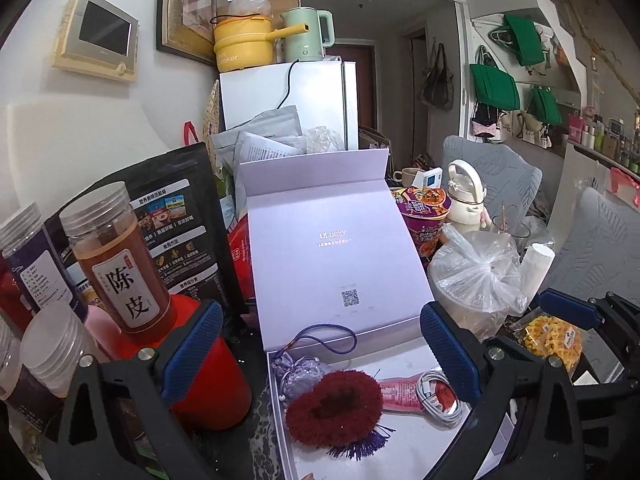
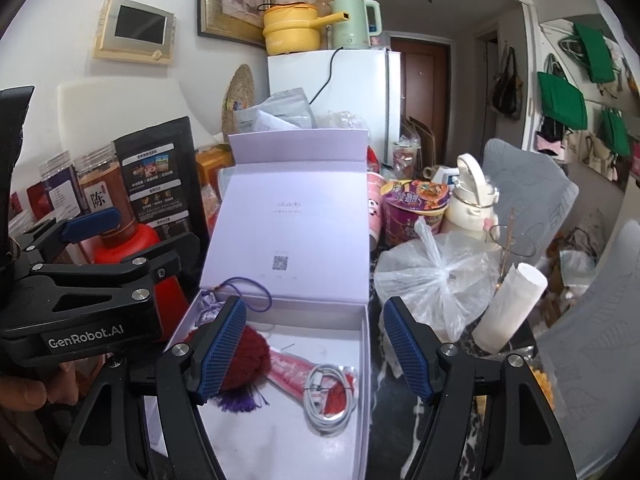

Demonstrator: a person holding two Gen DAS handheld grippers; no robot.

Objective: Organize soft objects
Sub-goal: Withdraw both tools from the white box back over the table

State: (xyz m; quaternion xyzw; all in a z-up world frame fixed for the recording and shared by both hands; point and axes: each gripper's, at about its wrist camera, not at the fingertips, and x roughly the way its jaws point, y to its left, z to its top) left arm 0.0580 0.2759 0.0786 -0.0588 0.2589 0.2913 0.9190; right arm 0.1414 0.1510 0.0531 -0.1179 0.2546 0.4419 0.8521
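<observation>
**Both grippers spread over the open box**

Nearest us, our left gripper (image 1: 320, 354) stands wide apart with nothing between its pads, poised over the box (image 1: 404, 354). Our right gripper (image 2: 314, 346) is also spread and empty, above the same box.

Inside the box lie the soft things: a red pom (image 1: 334, 410) with a purple tassel (image 1: 362, 446) under its near edge, a grey pouch (image 1: 298, 372) with a blue cord just behind it by the left wall, then a pink packet (image 1: 398, 394) and a coiled white cable (image 1: 438, 402) resting on it to the right.

Behind them the lid (image 1: 328, 248) stands tilted back. Left of the box stand a red bottle (image 1: 212, 384) and an amber jar (image 1: 120, 256); to the right sits a knotted plastic bag (image 1: 476, 276). Farther back a white fridge (image 1: 296, 100) carries a yellow pot (image 1: 244, 46).
</observation>
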